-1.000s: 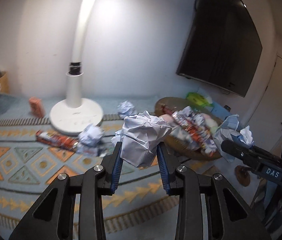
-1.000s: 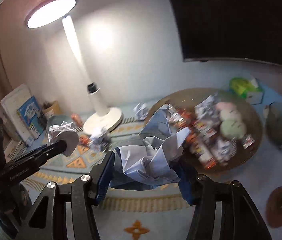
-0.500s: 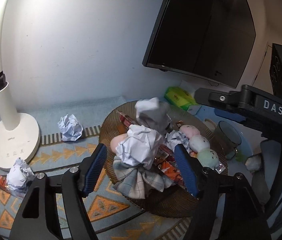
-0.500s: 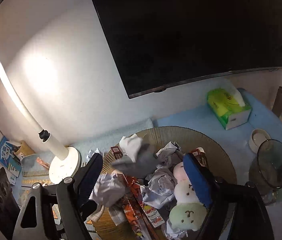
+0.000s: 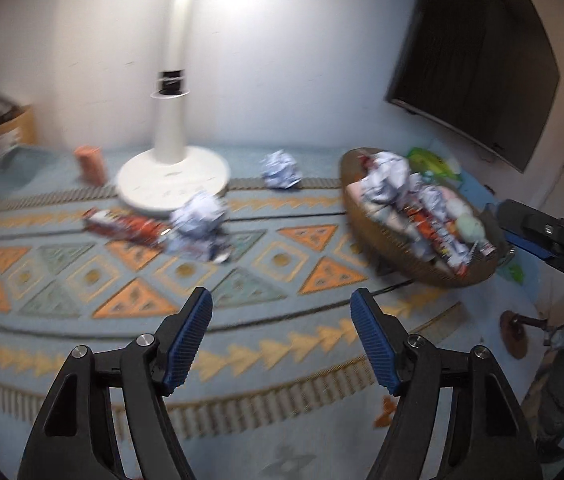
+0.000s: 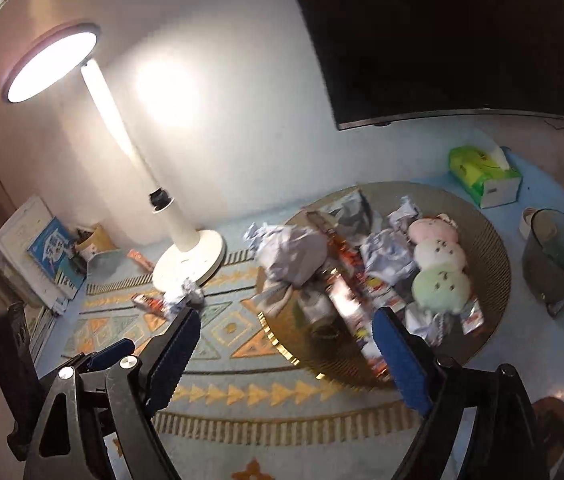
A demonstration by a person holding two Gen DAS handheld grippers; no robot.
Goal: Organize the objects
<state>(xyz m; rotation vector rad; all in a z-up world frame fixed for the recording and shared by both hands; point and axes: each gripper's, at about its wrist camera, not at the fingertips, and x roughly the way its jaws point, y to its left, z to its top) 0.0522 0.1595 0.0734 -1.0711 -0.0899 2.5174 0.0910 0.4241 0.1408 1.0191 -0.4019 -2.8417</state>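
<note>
From the left wrist view we see our left gripper [image 5: 282,322] with its jaws spread wide and nothing between them; they have just been opening. Below it lies the patterned rug [image 5: 82,280]. We take the white lamp base [image 5: 172,184] as our landmark. Just in front of it sits a crumpled paper ball [image 5: 198,224], touching a red snack wrapper [image 5: 122,226] that stretches to its left. A second paper ball [image 5: 282,169] lies to the right of the base, close to the wall. Further right is the woven basket [image 5: 421,268], piled with crumpled paper, wrappers and plush toys. An orange box [image 5: 90,163] stands left of the base. The picture is blurred, so finer detail is lost. Our right gripper [image 5: 541,236] juts in beyond the basket.

From the right wrist view our right gripper [image 6: 287,354] is likewise spread and empty, its jaws having just been opening. The lamp base [image 6: 190,260] stands left of the basket [image 6: 489,256], where a big paper wad [image 6: 289,256] rests on the near-left rim beside three plush toys [image 6: 439,258]. A green tissue pack [image 6: 481,176] and a dark glass jug [image 6: 557,260] sit beyond the basket. Books [image 6: 38,252] lean left of the lamp.
</note>
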